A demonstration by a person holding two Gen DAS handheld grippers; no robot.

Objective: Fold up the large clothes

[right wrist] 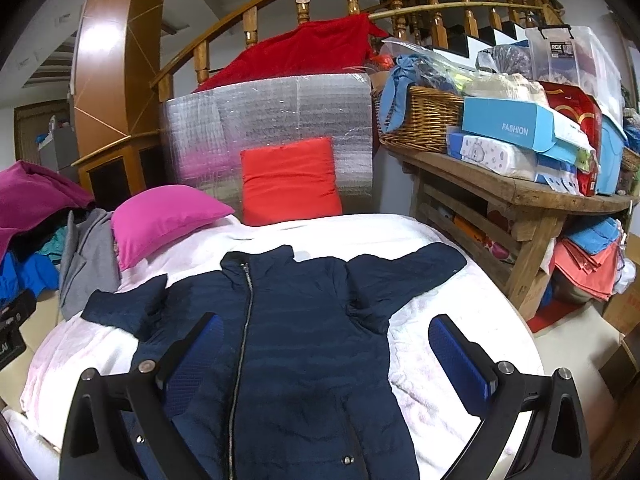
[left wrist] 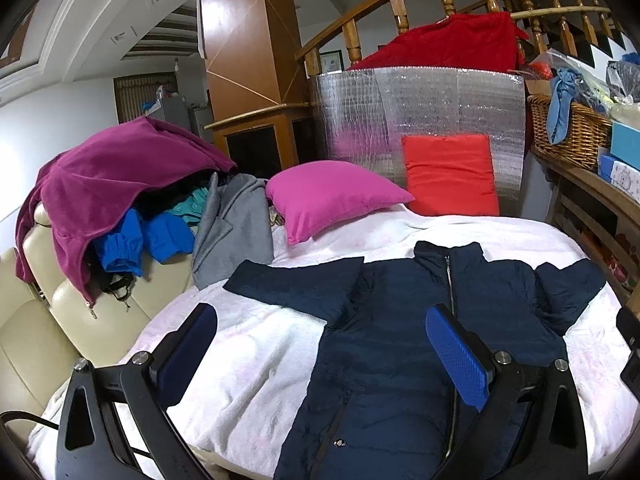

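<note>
A navy zip-up jacket [left wrist: 384, 332] [right wrist: 304, 340] lies flat and face up on a white blanket [left wrist: 248, 364] [right wrist: 436, 384], collar away from me, both sleeves spread outward. My left gripper [left wrist: 320, 356] hovers open over the jacket's left side and the blanket beside it, with nothing between its blue pads. My right gripper [right wrist: 326, 364] hangs open above the jacket's lower right half, also empty. The edge of the right gripper [left wrist: 632, 344] shows at the far right of the left wrist view.
A pink pillow [left wrist: 332, 196] and a red cushion [left wrist: 450, 174] lie behind the jacket. A pile of clothes [left wrist: 120, 200] covers a cream chair at the left. A wooden bench [right wrist: 516, 196] with a wicker basket [right wrist: 420, 120] and boxes stands at the right.
</note>
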